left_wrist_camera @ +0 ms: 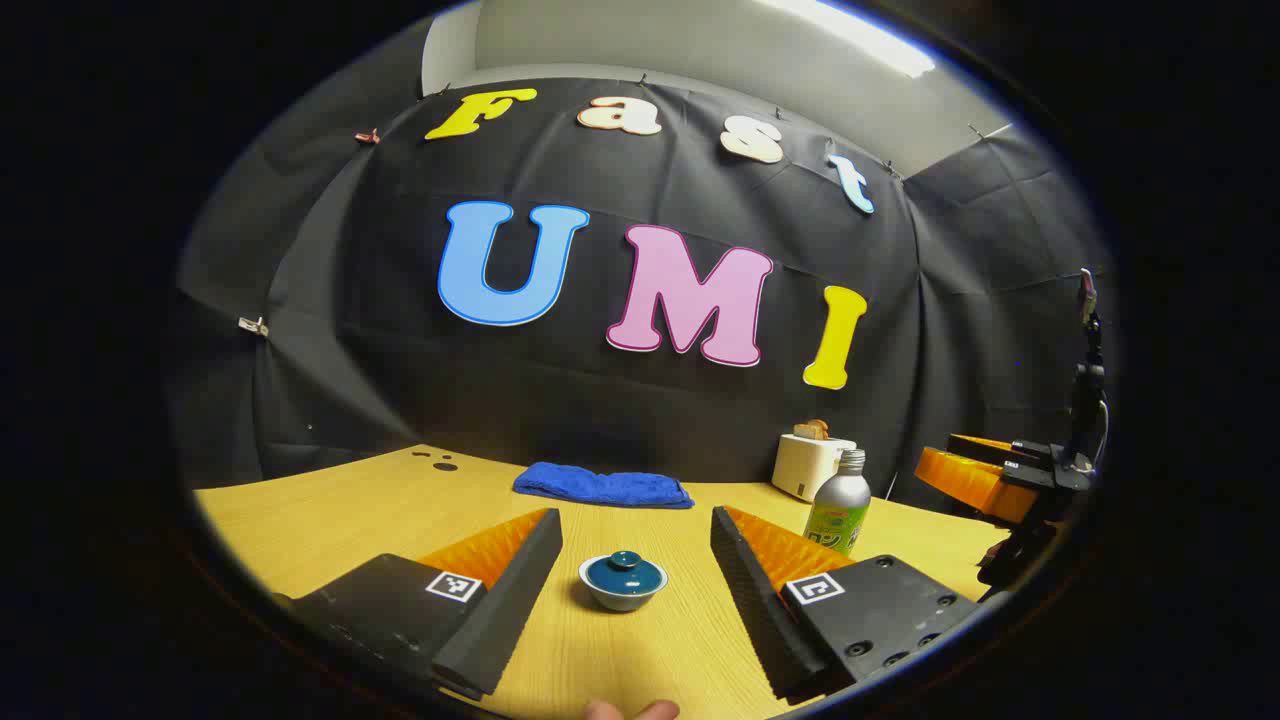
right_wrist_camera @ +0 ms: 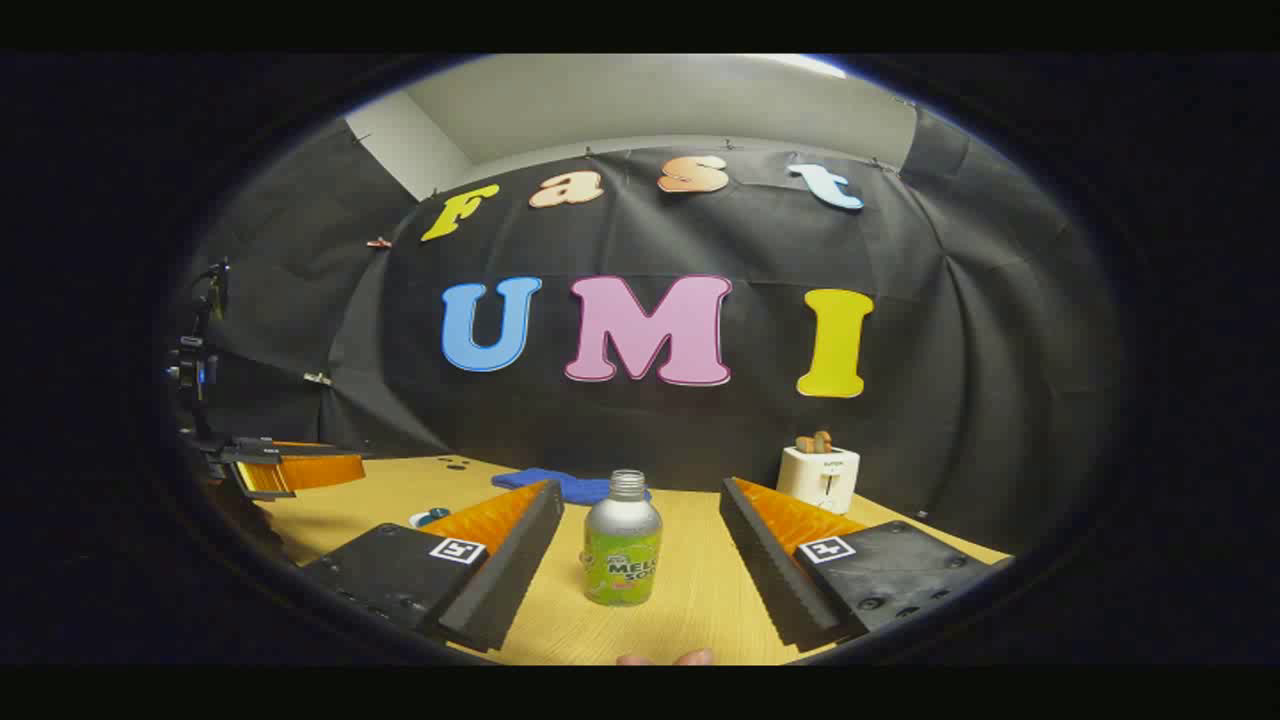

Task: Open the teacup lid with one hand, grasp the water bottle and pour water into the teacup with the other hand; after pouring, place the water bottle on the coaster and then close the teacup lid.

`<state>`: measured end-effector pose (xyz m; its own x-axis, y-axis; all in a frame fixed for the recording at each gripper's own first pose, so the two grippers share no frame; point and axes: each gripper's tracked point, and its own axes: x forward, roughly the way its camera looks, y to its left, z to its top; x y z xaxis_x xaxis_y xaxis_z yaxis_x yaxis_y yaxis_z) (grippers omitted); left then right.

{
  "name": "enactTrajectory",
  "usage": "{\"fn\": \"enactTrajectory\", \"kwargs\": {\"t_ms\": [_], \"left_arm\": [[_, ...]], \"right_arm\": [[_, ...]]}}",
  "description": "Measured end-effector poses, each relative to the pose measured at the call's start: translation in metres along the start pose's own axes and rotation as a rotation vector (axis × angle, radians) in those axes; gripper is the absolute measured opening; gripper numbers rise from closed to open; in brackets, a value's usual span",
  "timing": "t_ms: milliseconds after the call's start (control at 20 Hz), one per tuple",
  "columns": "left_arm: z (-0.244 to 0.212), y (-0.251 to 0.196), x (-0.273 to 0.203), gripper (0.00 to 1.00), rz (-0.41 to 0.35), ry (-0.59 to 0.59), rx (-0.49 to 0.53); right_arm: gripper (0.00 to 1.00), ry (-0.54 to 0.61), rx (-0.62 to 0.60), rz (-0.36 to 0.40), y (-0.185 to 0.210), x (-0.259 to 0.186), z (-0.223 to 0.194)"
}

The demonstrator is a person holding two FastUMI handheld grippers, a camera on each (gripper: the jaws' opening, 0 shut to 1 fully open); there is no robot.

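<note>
In the left gripper view, my left tool (left_wrist_camera: 632,560) is released, fingers spread wide above the tabletop (left_wrist_camera: 330,510); the lidded teacup (left_wrist_camera: 623,581) sits between them, untouched, the water bottle (left_wrist_camera: 838,503) just beyond my tool's right finger. In the right gripper view, my right tool (right_wrist_camera: 640,540) is released too, the water bottle (right_wrist_camera: 622,540) upright between its fingers, apart from both.

Left gripper (left_wrist_camera: 636,600) has its fingers spread wide, holding nothing. Right gripper (right_wrist_camera: 640,575) is the same deal, and sits at about 3 o'clock in the left gripper view.
</note>
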<state>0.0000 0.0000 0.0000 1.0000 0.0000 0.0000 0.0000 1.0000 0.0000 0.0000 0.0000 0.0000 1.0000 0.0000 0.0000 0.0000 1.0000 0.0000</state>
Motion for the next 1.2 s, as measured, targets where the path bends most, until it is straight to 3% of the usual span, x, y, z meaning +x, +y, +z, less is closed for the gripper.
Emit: {"fn": "enactTrajectory", "kwargs": {"t_ms": [800, 1200], "left_arm": [[-0.014, 0.001, 0.016, 0.95, -0.006, 0.023, 0.034], [-0.062, 0.020, 0.073, 0.95, 0.006, 0.153, 0.002]], "right_arm": [[0.98, 0.003, -0.022, 0.007, 0.006, 0.002, -0.004], [0.98, -0.008, -0.035, -0.009, 0.002, 0.001, 0.000]]}}
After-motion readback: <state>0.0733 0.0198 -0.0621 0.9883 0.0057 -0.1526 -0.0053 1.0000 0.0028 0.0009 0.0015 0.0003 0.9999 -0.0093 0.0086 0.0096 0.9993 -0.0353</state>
